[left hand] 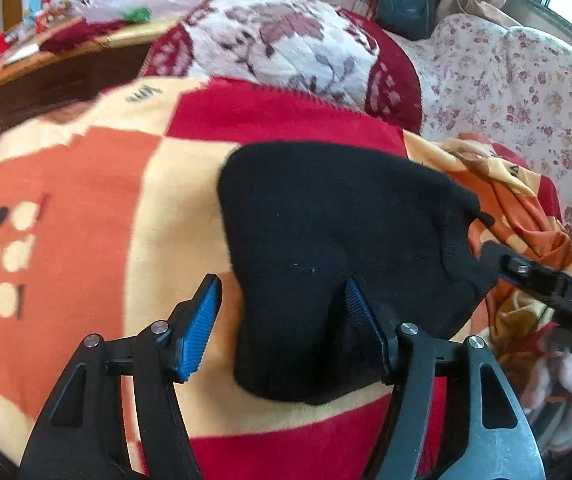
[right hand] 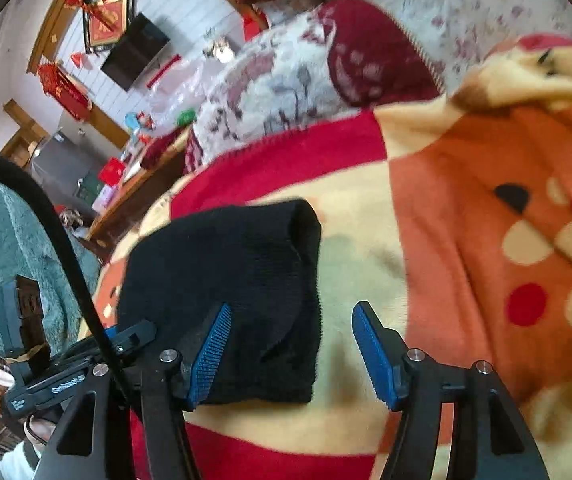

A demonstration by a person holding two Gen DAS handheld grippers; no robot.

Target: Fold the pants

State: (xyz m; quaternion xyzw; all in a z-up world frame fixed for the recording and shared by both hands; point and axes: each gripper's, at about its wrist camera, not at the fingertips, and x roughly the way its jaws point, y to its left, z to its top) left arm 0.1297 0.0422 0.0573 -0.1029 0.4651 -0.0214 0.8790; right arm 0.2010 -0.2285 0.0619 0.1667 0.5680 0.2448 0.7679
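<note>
The black pants [left hand: 325,248] lie folded into a compact bundle on a red, orange and cream blanket [left hand: 86,208]. My left gripper [left hand: 282,320] is open, its blue pads straddling the bundle's near left edge; the right pad sits over the fabric. In the right wrist view the same pants [right hand: 230,292] lie left of centre on the blanket [right hand: 465,220]. My right gripper [right hand: 289,352] is open, its left pad over the bundle's near right edge. Nothing is held. The right gripper's body [left hand: 545,284] shows at the right of the left wrist view.
A quilted floral cushion [left hand: 278,40] lies behind the blanket and a floral sofa cover [left hand: 525,92] to the right. A cluttered wooden table [left hand: 26,64] stands at far left. A teal rug [right hand: 10,248] lies on the floor.
</note>
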